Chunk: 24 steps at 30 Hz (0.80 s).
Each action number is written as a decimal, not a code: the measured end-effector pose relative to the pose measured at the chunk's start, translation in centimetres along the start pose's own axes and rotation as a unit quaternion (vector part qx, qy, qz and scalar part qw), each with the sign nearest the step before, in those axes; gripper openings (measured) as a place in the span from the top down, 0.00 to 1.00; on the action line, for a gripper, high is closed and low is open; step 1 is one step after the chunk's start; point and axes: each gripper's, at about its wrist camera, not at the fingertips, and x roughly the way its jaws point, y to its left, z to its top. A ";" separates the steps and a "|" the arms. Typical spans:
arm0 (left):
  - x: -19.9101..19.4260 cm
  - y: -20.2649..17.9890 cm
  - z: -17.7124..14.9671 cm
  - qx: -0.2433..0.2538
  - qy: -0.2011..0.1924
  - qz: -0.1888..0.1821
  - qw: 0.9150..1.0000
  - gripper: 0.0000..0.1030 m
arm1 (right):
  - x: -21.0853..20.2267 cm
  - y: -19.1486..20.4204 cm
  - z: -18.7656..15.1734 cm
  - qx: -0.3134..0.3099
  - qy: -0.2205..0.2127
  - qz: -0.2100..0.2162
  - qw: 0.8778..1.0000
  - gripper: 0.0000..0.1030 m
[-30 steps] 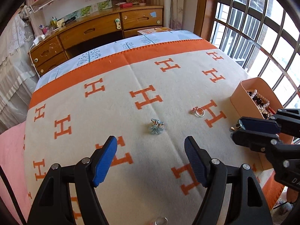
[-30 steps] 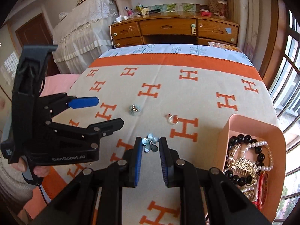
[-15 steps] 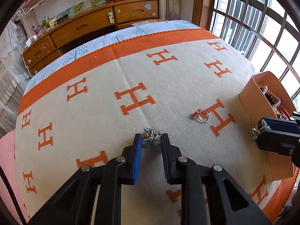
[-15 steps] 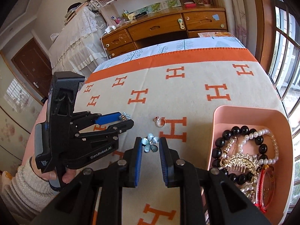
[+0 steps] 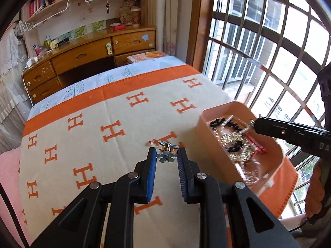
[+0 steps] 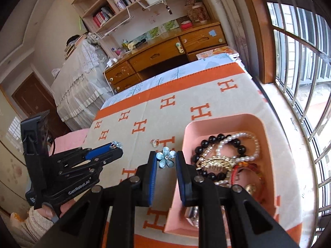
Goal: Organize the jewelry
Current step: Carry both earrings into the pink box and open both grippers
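- While both my grippers hang above the blanket (image 5: 115,188), each one pinches a small blue flower piece between its blue pads.
- My left gripper (image 5: 166,157) is closed on a flower clip (image 5: 167,152): blue petals and a gold-coloured clasp show at the fingertips, lifted clear of the blanket.
- In the right wrist view, that same left gripper (image 6: 115,149) sits to the left with a bit of blue flower and metal at its tip.
- My right gripper (image 6: 166,158) is closed on a flower (image 6: 165,156) with five pale blue petals and a small stone in the middle, held just left of the tray's near corner.
- From the left wrist view, my right gripper's tip (image 5: 255,124) reaches over the tray, above the jewelry.
- The pink tray (image 6: 187,130) rests on the blanket near the window (image 6: 300,41); it holds a black bead bracelet (image 6: 215,139), a pearl strand (image 6: 251,142), a gold comb (image 6: 217,162) and a red piece (image 6: 238,169), all tangled together.
- A ring (image 6: 154,142) lies on the blanket, on an orange H, just left of the tray and beyond my right fingertips.
- A wooden desk (image 5: 82,55) stands past the far end of the bed.
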 end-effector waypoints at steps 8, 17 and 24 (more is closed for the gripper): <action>-1.3 -7.0 1.1 0.002 -0.012 -0.055 0.998 0.82 | -5.0 -2.6 -0.6 0.013 -0.039 -0.016 0.999 0.82; 1.3 -11.2 -0.6 0.008 0.027 -0.078 0.997 0.82 | -2.7 -5.7 -3.9 0.010 0.041 -0.031 0.999 0.82; 1.8 -12.5 -0.9 0.013 0.038 -0.074 0.996 0.82 | -2.7 -6.4 -4.4 0.002 0.041 -0.023 0.999 0.80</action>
